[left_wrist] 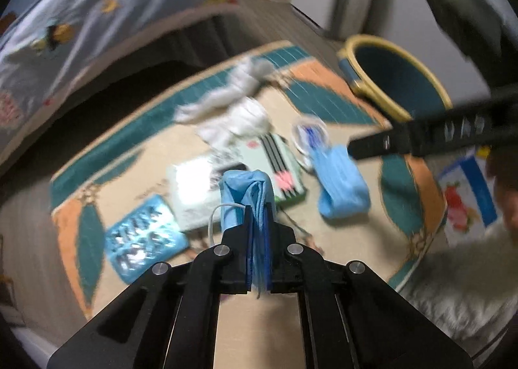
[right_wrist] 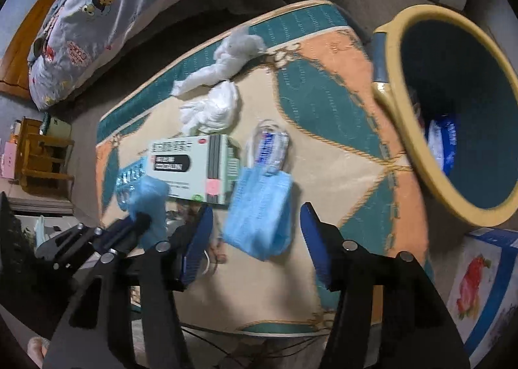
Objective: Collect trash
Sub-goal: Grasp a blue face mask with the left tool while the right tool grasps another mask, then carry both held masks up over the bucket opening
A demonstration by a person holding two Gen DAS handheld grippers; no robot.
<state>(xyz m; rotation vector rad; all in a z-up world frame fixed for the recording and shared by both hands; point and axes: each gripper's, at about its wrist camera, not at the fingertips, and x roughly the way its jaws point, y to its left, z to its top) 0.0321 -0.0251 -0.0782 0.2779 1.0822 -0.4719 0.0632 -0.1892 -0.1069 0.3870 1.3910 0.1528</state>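
The left tongs (left_wrist: 258, 207) pinch one blue face mask (left_wrist: 246, 194) thinly (it may slip), while the right tongs (right_wrist: 255, 229), spread apart, could snag the second mask (right_wrist: 259, 207) short of the bin (right_wrist: 398, 84).

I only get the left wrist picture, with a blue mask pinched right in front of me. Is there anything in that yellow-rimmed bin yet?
Observer: Yes. The right wrist view looks into the bin, and a blue and white packet lies inside.
Operator: And that black bar on my right, the other gripper, is it holding something?
Observer: No. The right gripper is open. The second mask shows between its fingers but is not pinched.
Operator: Anything beyond the rug's left end?
Observer: A small piece of wooden furniture stands on the floor there.
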